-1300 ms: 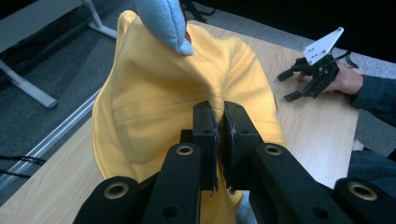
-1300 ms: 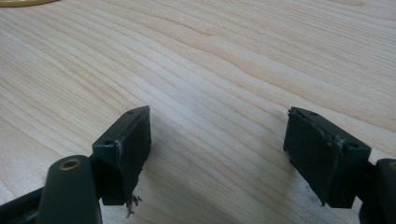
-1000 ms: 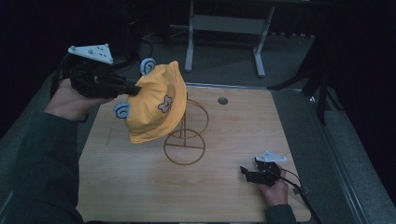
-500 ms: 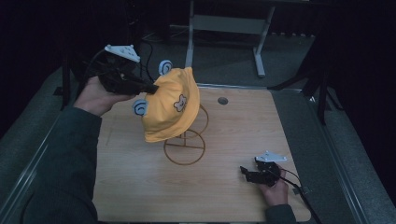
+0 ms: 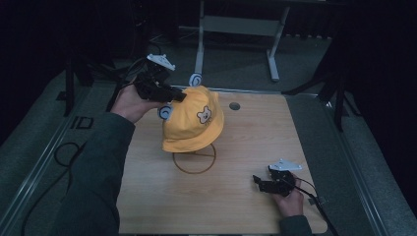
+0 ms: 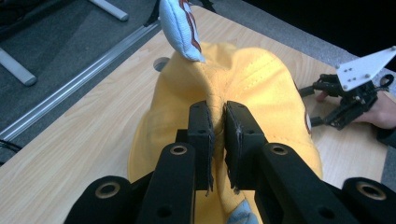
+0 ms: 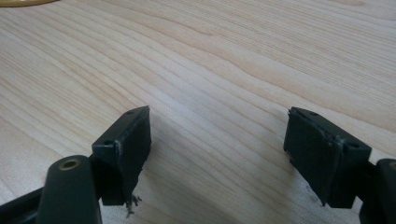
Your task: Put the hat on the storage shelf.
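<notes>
Yellow hat (image 5: 193,123) with a bear patch and blue-white ears sits over the wire stand (image 5: 194,158) at the middle of the wooden table (image 5: 246,206), brim hanging down around the stand's top. My left gripper (image 6: 217,122) pinches a fold of the crown fabric between its pads; the jaws have just been easing apart slightly, cloth between them. My right gripper (image 7: 217,135) rests low on the table near the front right edge, well apart from the hat, jaws spread wide over bare wood.
</notes>
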The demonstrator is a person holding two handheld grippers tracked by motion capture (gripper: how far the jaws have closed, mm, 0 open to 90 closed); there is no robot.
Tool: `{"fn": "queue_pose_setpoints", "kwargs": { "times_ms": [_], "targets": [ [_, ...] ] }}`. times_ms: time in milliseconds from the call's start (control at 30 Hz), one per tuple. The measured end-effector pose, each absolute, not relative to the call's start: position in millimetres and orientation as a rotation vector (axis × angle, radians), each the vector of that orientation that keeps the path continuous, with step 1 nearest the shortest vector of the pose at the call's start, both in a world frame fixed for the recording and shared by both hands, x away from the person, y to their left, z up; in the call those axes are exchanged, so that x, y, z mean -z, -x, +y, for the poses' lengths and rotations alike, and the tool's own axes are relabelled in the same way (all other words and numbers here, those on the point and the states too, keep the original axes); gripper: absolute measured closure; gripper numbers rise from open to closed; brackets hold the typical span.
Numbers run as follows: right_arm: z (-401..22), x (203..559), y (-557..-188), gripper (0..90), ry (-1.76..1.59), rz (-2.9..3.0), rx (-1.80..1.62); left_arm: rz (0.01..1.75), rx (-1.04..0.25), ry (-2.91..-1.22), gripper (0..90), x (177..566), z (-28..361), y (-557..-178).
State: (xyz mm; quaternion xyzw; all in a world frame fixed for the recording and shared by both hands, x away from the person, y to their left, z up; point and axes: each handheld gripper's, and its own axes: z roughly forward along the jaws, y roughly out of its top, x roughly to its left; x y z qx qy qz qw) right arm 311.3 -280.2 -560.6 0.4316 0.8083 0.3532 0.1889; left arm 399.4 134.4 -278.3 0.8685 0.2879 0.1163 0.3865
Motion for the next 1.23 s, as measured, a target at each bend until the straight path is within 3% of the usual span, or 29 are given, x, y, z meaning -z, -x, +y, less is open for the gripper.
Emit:
{"fn": "queue_pose_setpoints", "kwargs": {
  "times_ms": [467,867,1233],
  "targets": [
    [-280,561,-311,23.0,-1.21,2.273,-0.994,0.729,-0.297,-2.225,80.2,291,115,-400],
    [-280,561,-311,22.9,-1.212,2.274,-0.995,0.785,-0.338,-2.134,52.3,279,134,-396],
    [-280,561,-311,22.9,-1.21,2.273,-0.995,0.909,-0.423,-2.006,49.9,272,171,-388]
  ]
}}
